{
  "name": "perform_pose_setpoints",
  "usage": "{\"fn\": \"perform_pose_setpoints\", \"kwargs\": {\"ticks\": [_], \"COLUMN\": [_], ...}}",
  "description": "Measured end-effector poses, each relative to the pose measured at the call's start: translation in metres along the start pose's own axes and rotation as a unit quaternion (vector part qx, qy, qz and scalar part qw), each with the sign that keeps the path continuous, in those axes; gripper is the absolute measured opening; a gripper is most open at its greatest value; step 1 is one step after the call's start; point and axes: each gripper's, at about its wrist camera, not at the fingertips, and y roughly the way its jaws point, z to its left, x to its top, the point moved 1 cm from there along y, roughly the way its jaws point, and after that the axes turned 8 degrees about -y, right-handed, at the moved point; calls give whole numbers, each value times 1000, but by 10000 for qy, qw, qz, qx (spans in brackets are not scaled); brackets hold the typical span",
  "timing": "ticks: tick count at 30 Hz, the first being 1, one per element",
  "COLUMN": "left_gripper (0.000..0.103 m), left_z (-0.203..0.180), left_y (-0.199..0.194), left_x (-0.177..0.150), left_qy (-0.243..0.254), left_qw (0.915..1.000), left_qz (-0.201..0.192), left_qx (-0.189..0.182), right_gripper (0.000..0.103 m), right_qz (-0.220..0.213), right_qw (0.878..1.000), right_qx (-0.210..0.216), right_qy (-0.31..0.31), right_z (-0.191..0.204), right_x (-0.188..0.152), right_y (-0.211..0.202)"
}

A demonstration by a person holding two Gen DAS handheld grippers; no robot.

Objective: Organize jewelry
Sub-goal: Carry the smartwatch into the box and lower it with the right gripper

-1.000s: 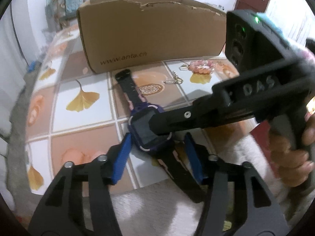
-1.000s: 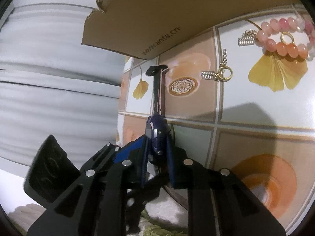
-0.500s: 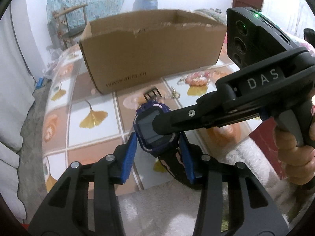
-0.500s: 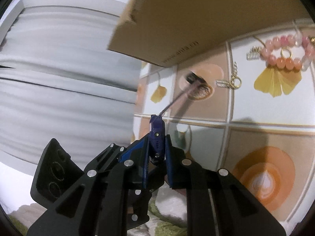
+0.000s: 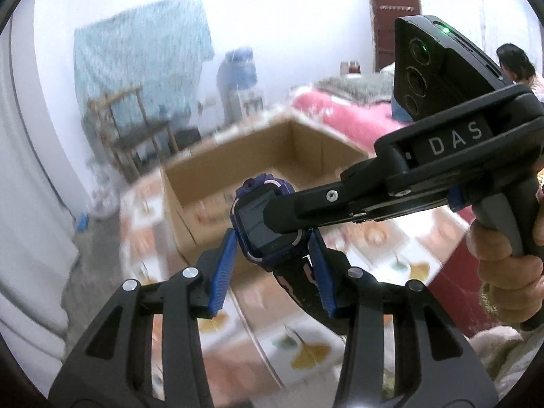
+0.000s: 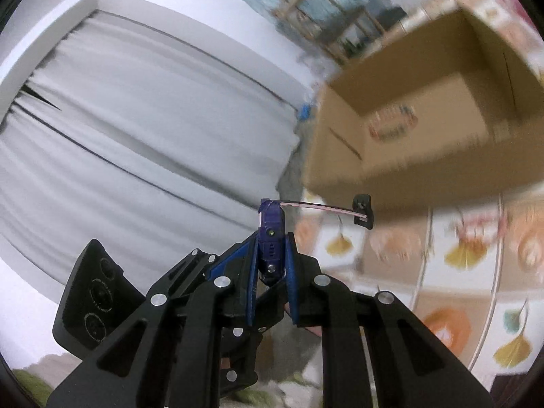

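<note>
Gripping the purple smartwatch point(image 5: 263, 224) by its case, both tools hold it in the air above the tiled worktop point(image 5: 306, 350). On the left, the left hand-held gripper point(image 5: 272, 268) has its blue pads either side of the case, the right pad also against the black strap that hangs down; its jaws have just been closing a little, with the watch between them. Behind the watch stands the open cardboard box point(image 5: 190, 210), blurred, with a beaded ring lying on its floor in the right wrist view. From the right comes the right hand-held gripper point(image 6: 271, 265), clamped narrow on the face and back of the case, the other strap reaching sideways to its buckle point(image 6: 363, 210). Farthest right, a hand point(image 5: 503, 272) wraps that tool's grey grip.
</note>
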Motion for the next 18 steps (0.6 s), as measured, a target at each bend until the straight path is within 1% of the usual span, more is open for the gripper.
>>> {"fn": "perform_pose_setpoints", "kwargs": {"ticks": [2,5,6,8,10,13,15,18], "left_gripper": [42,42,42,42,42,42,42,42], "left_z": [3,10,12,20,29,44,57,71], "left_y": [-2,2,6,21,40,72,97,126], "left_x": [20,50,57,74,89,105,110,111], "left_qy": [158,341,373,444,501,527,474,486], "left_qw": [9997,9987,9985,9983,9985,9985,9978,9950], "left_qz": [-184,-355,-378,-346,-228,99,411,820], "left_qx": [76,152,154,127,63,-64,-198,-305], "right_gripper": [15,15,15,15,15,15,15,15], "right_qz": [-130,-288,-321,-361,-375,-370,-341,-285], "right_qw": [9998,9992,9991,9991,9990,9980,9958,9914], "right_qx": [99,180,169,209,245,271,335,438], "right_qy": [-79,-200,-199,-89,79,424,781,1201], "right_z": [6,9,13,4,-8,-33,-53,-78], "right_x": [17,48,56,75,90,102,106,109], "right_y": [-5,-10,-4,1,7,23,37,57]}}
